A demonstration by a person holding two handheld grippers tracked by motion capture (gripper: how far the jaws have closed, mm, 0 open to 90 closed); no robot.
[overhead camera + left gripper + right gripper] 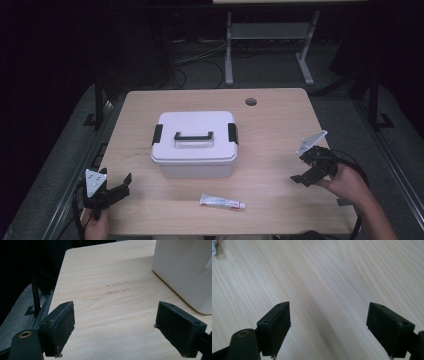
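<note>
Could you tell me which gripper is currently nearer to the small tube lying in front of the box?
Right, narrowly. The right gripper hovers open to the tube's right; the left gripper sits open farther off, near the table's left front corner.

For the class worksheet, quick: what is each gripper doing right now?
Left gripper: open, holding nothing, beside the box.
Right gripper: open, holding nothing, over bare table.
</note>
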